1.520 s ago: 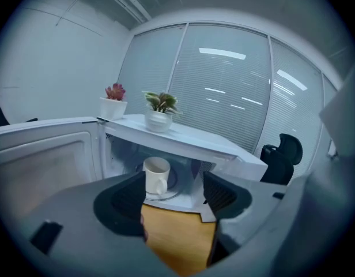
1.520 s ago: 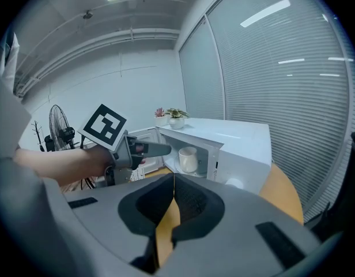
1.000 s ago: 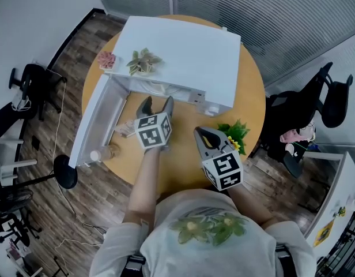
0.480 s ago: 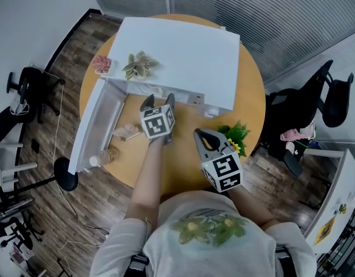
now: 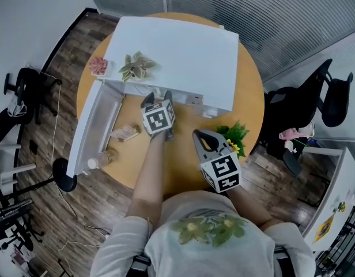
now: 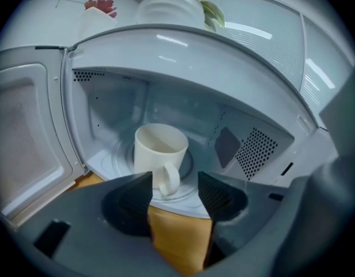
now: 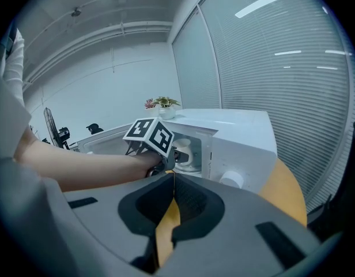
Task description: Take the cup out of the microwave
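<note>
A white cup (image 6: pixel 160 152) stands upright on the turntable inside the open white microwave (image 5: pixel 177 56), its handle (image 6: pixel 169 180) turned toward me. My left gripper (image 6: pixel 174 180) is at the oven's mouth. Its jaws are closing, and the handle sits just at the gap between the fingertips (image 6: pixel 144 180), which do not press on it. In the head view the left gripper (image 5: pixel 157 100) reaches under the microwave's front edge. My right gripper (image 5: pixel 203 138) hangs shut and empty over the table, in front of the control side. From the right gripper view the cup (image 7: pixel 185 152) shows in the cavity.
The microwave door (image 5: pixel 97 126) swings open to the left. A potted plant (image 5: pixel 136 67) and a pink flower (image 5: pixel 98 65) sit on the oven's top. On the round wooden table (image 5: pixel 252 103) lie a packet (image 5: pixel 125 133), a small bottle (image 5: pixel 102 156) and a green plant (image 5: pixel 235 134).
My left gripper has moved forward and down to the microwave's opening, and its jaws have narrowed. The right gripper has stayed put.
</note>
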A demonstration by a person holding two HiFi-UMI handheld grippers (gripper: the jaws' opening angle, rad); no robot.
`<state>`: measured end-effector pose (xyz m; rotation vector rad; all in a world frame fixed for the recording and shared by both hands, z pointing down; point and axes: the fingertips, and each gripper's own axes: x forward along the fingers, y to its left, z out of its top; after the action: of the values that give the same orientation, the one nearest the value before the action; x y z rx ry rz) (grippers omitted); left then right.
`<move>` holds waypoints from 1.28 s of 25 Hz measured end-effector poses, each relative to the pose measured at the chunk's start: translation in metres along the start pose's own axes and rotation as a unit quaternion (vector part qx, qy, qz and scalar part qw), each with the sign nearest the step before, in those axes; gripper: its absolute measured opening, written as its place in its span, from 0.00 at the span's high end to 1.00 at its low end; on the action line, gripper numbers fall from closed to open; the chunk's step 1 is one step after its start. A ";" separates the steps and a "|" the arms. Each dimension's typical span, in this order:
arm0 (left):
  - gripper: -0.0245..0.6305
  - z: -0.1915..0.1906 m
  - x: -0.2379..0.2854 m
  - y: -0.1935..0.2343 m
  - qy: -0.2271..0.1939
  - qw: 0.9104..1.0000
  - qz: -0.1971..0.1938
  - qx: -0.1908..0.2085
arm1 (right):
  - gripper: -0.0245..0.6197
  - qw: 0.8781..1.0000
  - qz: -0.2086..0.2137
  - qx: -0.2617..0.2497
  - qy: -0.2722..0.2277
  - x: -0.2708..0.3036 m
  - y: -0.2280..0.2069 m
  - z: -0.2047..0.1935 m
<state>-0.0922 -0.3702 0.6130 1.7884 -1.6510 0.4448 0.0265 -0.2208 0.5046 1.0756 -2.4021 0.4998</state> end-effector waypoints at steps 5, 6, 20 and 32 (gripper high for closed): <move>0.65 0.003 0.004 0.000 -0.002 1.000 0.008 0.002 | 0.94 1.000 -0.001 0.001 0.005 0.002 -0.001 -0.003; 0.67 0.003 0.004 0.001 -0.002 1.000 0.009 0.002 | 0.94 1.000 -0.001 0.001 0.006 0.002 -0.002 -0.004; 0.87 0.004 0.005 0.010 -0.002 1.000 0.015 0.016 | 0.94 1.000 0.000 0.003 0.013 0.006 -0.002 -0.007; 0.87 0.004 0.001 0.013 0.003 1.000 0.002 0.025 | 0.94 1.000 0.000 0.001 0.014 0.006 -0.001 -0.007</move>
<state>-0.1052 -0.3735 0.6144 1.8192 -1.6527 0.4961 0.0257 -0.2215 0.5135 1.0632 -2.3779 0.5140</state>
